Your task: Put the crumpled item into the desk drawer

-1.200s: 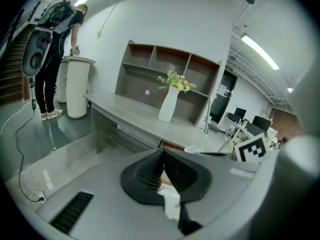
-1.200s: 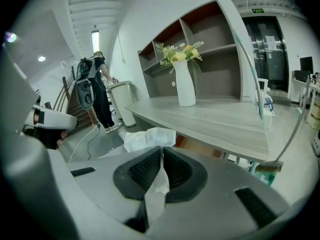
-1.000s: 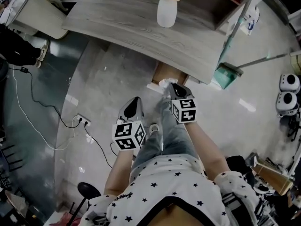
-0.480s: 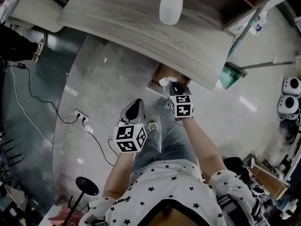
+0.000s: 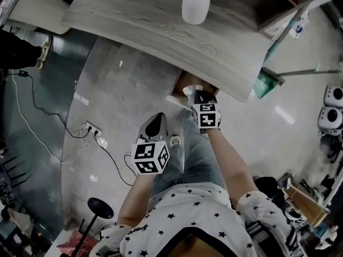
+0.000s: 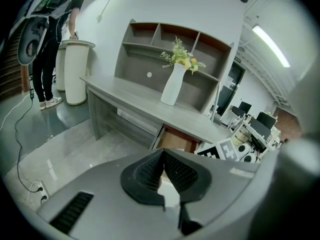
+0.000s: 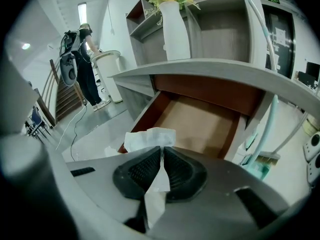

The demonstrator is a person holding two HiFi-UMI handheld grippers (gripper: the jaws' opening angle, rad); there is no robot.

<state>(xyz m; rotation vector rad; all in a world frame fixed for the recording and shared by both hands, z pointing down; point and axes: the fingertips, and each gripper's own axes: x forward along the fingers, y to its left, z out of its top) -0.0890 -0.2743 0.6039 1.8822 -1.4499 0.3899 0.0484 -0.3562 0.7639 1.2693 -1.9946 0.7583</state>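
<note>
Tissue (image 7: 150,138) in right hand-held gripper (image 7: 161,153)

I am standing on a glossy grey floor (image 5: 123,84) that is mirroring the lights, and I am facing a grey wood-grain desk (image 5: 161,20) at twelve o'clock, where a white vase (image 5: 194,4) of flowers is standing. Behind it an open shelf unit (image 6: 165,39) is rising against the white wall (image 6: 165,4). At nine o'clock a power strip (image 5: 90,128) is lying on the floor, at seven o'clock a black round stool (image 5: 100,209) is standing, and up at two o'clock a ceiling light strip (image 6: 270,44) is glowing.
</note>
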